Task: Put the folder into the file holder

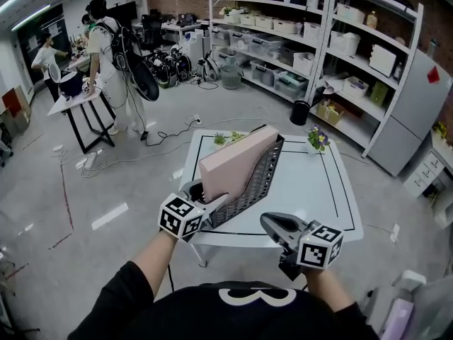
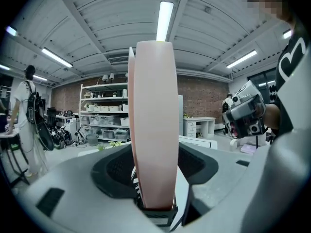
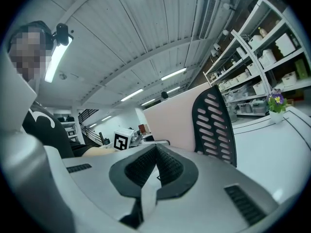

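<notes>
Head view, left to right: your left gripper (image 1: 205,202) sits at the near end of the black mesh file holder (image 1: 260,179). Its jaws are spread, with the pink folder (image 1: 237,163) between them, seemingly clear of the pads. The folder stands tilted inside the holder on the white table (image 1: 318,183). Your right gripper (image 1: 272,225), jaws closed together and empty, hangs beside the holder, apart from it.

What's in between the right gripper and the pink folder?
The black mesh side of the file holder stands between the right gripper and the pink folder. The right gripper view shows it best.
</notes>
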